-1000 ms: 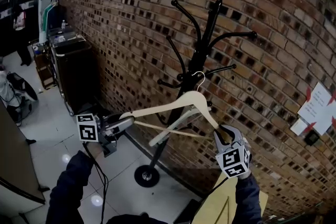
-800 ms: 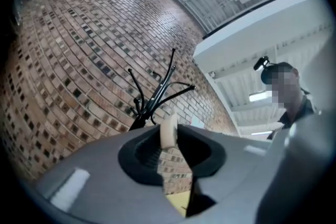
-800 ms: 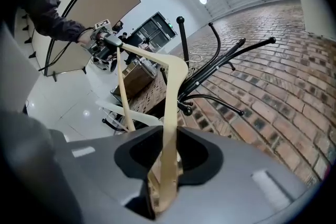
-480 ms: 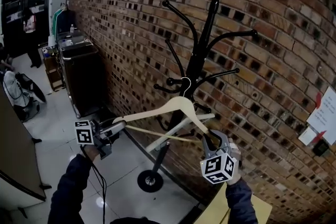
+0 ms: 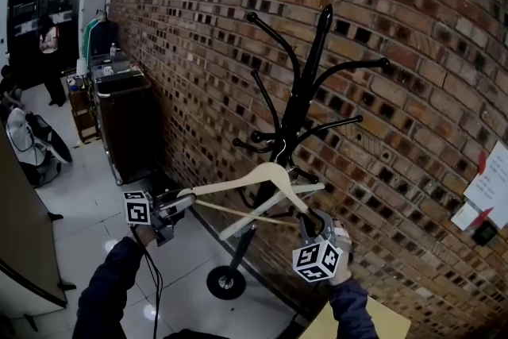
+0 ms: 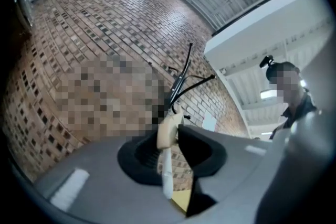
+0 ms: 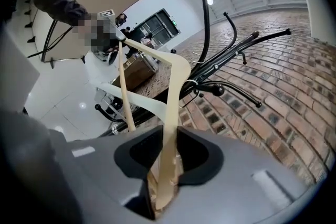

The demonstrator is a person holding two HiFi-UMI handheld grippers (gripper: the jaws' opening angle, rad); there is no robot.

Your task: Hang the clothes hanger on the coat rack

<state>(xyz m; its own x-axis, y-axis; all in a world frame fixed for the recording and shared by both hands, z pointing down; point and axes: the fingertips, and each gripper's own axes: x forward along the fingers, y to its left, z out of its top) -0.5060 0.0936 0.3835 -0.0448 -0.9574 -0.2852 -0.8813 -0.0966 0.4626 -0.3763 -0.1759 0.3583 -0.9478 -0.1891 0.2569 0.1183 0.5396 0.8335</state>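
A pale wooden hanger (image 5: 266,175) is carried level in front of the black coat rack (image 5: 308,83). My left gripper (image 5: 179,204) is shut on its left end (image 6: 169,131); the jaws have just been opening a little, and the wood is still between them. My right gripper (image 5: 313,223) is shut on the right end (image 7: 169,128). The hanger's metal hook (image 5: 279,148) sits at the rack's lower arms (image 5: 252,145). Whether it rests on one I cannot tell. In the right gripper view the hook (image 7: 192,84) lies close to a knobbed arm (image 7: 216,91).
A second pale hanger (image 5: 262,210) hangs lower on the rack, behind mine. The brick wall (image 5: 198,52) is close behind, and the rack's round base (image 5: 225,282) stands on the tiled floor. A dark cabinet (image 5: 127,123) stands left; a person (image 5: 49,44) is far off.
Both grippers have come down with the hanger and closer to the rack. The hook has dropped from the pole's middle to the lower arms.
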